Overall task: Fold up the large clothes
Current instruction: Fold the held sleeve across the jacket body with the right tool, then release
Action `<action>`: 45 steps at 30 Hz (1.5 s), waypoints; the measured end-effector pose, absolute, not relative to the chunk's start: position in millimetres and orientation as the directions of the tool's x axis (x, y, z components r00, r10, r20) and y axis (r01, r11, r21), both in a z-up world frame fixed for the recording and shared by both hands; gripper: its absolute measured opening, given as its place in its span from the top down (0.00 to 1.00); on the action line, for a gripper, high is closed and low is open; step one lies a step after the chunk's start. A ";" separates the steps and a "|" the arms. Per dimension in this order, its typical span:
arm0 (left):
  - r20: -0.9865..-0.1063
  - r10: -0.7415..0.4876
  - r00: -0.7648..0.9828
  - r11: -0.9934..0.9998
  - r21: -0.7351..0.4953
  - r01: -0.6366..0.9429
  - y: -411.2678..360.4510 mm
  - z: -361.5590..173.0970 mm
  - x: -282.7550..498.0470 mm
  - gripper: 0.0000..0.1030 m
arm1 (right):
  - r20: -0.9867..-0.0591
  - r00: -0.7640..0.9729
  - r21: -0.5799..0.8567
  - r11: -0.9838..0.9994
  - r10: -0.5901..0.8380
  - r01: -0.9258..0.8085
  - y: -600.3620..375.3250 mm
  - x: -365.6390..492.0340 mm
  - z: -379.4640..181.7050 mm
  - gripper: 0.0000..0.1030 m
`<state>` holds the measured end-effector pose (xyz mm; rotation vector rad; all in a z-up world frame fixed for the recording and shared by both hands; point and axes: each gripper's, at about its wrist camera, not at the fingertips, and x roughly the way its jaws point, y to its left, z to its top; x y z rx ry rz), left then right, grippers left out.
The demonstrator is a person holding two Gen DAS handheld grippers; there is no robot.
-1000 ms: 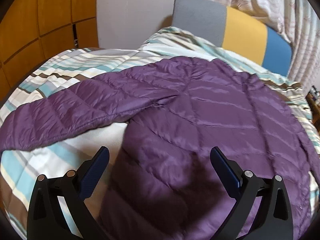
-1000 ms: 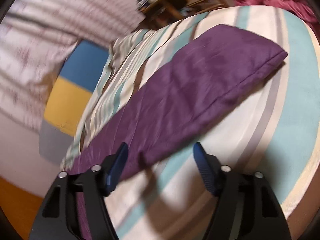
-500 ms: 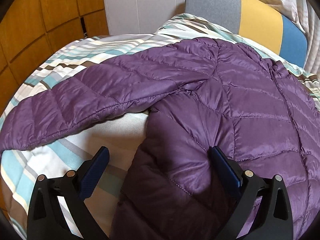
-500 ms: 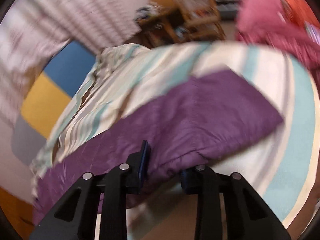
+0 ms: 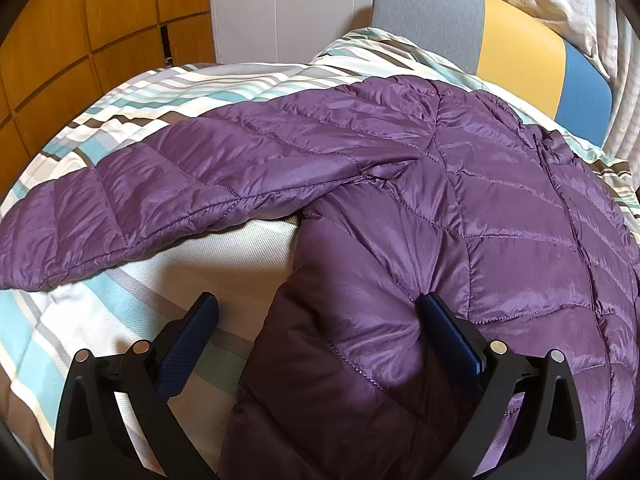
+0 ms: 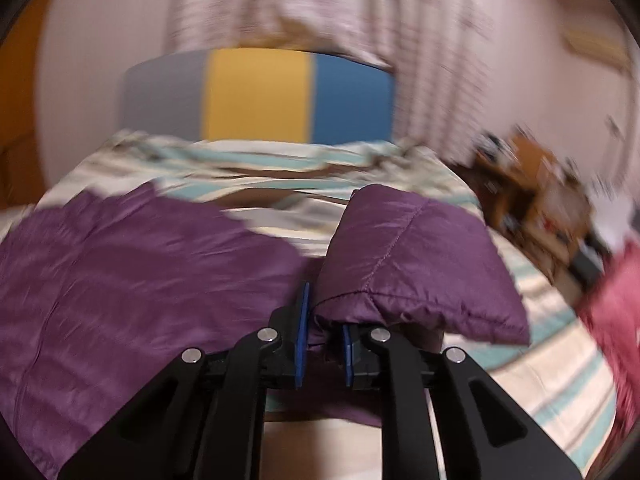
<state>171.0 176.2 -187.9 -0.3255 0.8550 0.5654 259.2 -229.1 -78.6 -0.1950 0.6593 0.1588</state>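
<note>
A purple quilted down jacket [image 5: 500,216] lies spread on a striped bed cover, front up. Its one sleeve [image 5: 168,196] stretches out to the left. My left gripper [image 5: 320,320] is open and low over the jacket's lower side edge, its right finger [image 5: 444,328] pressing the fabric, its left finger over bare bedding. In the right wrist view the jacket body [image 6: 120,280] lies at left. My right gripper [image 6: 324,332] is shut on the other sleeve [image 6: 408,268] near its cuff and holds it lifted off the bed. This view is motion-blurred.
The striped bed cover [image 5: 120,312] spans the bed. A grey, yellow and blue headboard [image 5: 520,44] stands at the far end, with curtains behind. Wooden cabinet doors [image 5: 80,40] lie at left. A cluttered wooden shelf [image 6: 536,192] and pink fabric [image 6: 616,312] lie at right.
My right gripper closed on the sleeve end and lifted it, swinging toward the jacket body. My left gripper moved lower and closer onto the jacket's side edge, still open.
</note>
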 end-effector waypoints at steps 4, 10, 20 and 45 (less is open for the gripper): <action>-0.783 0.338 0.523 0.806 -0.046 -0.589 176.2 -187.4 170.8 0.03 | -0.618 0.772 -0.255 0.891 0.149 -0.376 -163.8 247.9 -95.7 0.90; -0.783 0.338 0.523 0.806 -0.046 -0.590 176.2 -187.4 170.3 0.03 | -0.570 0.795 -0.519 0.660 0.206 -0.543 -78.7 222.9 -137.2 0.90; -0.784 0.343 0.517 0.806 -0.036 -0.590 176.0 -186.6 171.0 0.03 | -0.525 0.799 -0.716 0.356 0.294 -0.601 -35.5 180.2 -191.0 0.89; -0.697 0.227 0.680 0.880 -0.153 -0.450 124.9 -131.7 183.5 0.03 | -0.591 0.717 -0.440 0.598 0.370 -0.670 -92.2 248.8 -114.1 0.35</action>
